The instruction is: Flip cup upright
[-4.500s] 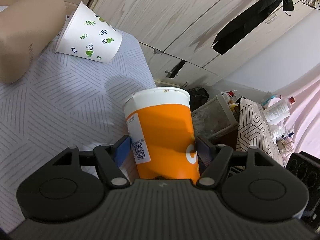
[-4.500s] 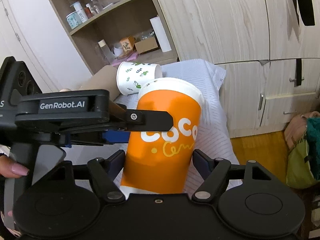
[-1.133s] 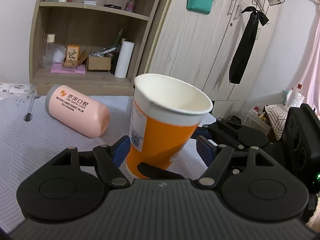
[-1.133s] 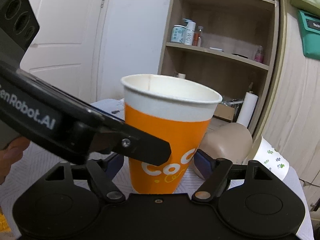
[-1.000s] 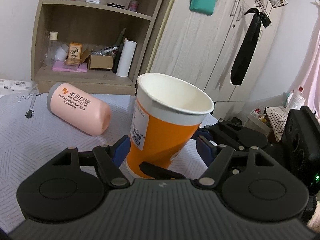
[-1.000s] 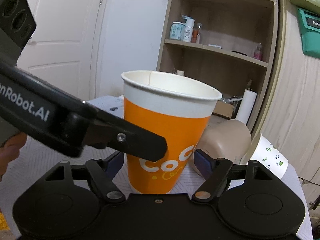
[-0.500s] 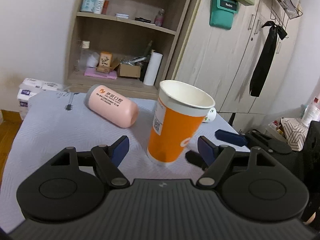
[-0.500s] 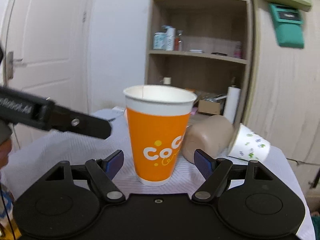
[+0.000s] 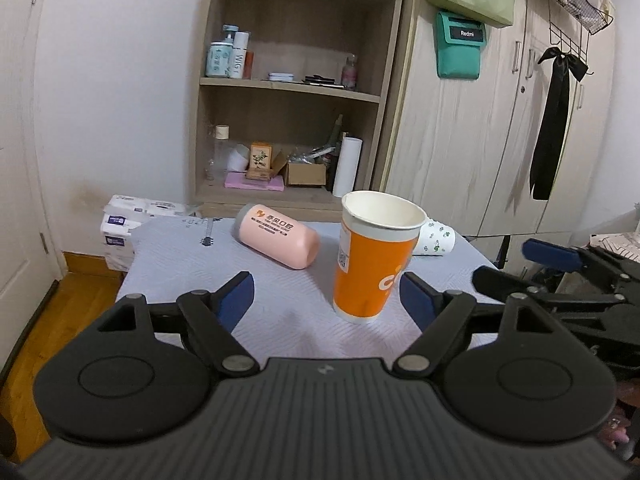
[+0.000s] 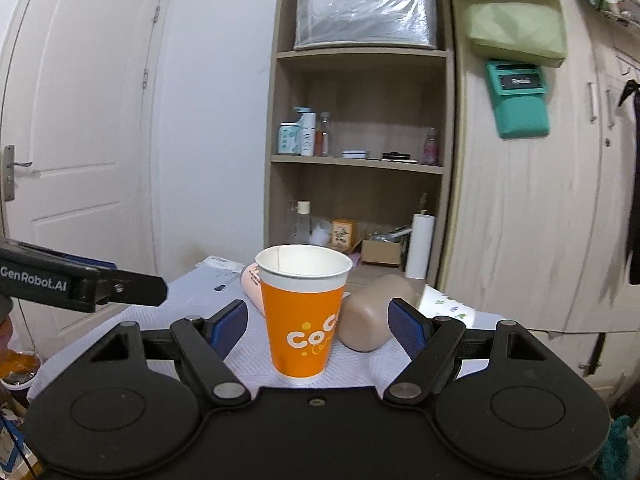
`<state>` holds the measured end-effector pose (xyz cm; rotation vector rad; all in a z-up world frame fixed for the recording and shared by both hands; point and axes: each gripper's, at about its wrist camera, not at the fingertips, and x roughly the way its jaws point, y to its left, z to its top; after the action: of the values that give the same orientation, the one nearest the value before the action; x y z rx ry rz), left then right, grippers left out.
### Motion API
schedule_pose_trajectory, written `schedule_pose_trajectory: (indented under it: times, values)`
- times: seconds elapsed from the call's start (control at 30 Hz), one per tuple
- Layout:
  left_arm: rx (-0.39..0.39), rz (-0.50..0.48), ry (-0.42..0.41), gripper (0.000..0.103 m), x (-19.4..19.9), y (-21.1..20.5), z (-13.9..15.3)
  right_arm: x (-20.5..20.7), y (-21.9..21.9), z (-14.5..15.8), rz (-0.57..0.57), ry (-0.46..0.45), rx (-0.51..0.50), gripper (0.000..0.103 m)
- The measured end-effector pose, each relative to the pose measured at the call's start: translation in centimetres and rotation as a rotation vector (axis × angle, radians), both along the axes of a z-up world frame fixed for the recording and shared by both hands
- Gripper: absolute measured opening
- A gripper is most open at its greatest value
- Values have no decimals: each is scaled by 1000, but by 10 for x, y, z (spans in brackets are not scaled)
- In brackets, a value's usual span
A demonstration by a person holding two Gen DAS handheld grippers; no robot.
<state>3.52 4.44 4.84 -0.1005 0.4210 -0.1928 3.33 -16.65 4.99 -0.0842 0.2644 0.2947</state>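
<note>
An orange paper cup (image 9: 374, 258) with a white rim stands upright, mouth up, on the table's pale patterned cloth (image 9: 180, 264). It also shows in the right wrist view (image 10: 302, 314). My left gripper (image 9: 328, 300) is open and empty, drawn back from the cup, which stands just right of its middle. My right gripper (image 10: 318, 328) is open and empty, with the cup standing free a little ahead between its blue pads. The right gripper shows at the right edge of the left wrist view (image 9: 560, 276), and the left gripper shows at the left edge of the right wrist view (image 10: 80, 280).
A pink cylinder (image 9: 278, 236) lies on its side behind the cup. A white leaf-print cup (image 9: 436, 240) lies on its side at the back right. A shelf unit (image 9: 296, 100) and wardrobe (image 9: 500, 140) stand behind the table. Tissue packs (image 9: 128, 220) sit left.
Both grippers have let go of the orange cup and pulled back from it. The cup stays upright on the cloth and looks smaller in both views.
</note>
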Motion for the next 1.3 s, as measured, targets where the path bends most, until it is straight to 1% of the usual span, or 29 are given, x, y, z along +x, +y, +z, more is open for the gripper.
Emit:
schedule_pose_trajectory:
  times: [0.27, 0.4, 0.43, 0.57, 0.63, 0.67, 0.93, 1.1, 1.2, 1.3]
  values:
    - [-10, 15, 9, 81, -19, 4, 3, -24, -3, 4, -40, 0, 1, 82]
    - [5, 26, 13, 82, -27, 5, 2, -30, -2, 6, -57, 4, -3, 82]
    - [9, 30, 13, 83, -29, 5, 2, -32, -1, 7, -61, 4, -5, 84]
    - [20, 40, 26, 87, -31, 5, 1, -34, -1, 6, -101, 1, -19, 98]
    - [25, 43, 31, 91, -32, 4, 0, -35, 0, 4, -123, 7, -22, 102]
    - [29, 47, 32, 94, -32, 4, -1, -35, 0, 4, -134, 10, -22, 103]
    - [63, 79, 49, 103, -28, 3, -4, -33, -4, 1, -191, 28, -17, 103]
    - [79, 91, 71, 103, -25, 2, -6, -35, -6, 1, -214, 29, -9, 103]
    - [103, 103, 88, 103, -22, 0, -8, -38, -5, 2, -233, 23, -6, 103]
    - [106, 109, 109, 103, -19, 0, -10, -42, -3, 5, -225, 19, 7, 103]
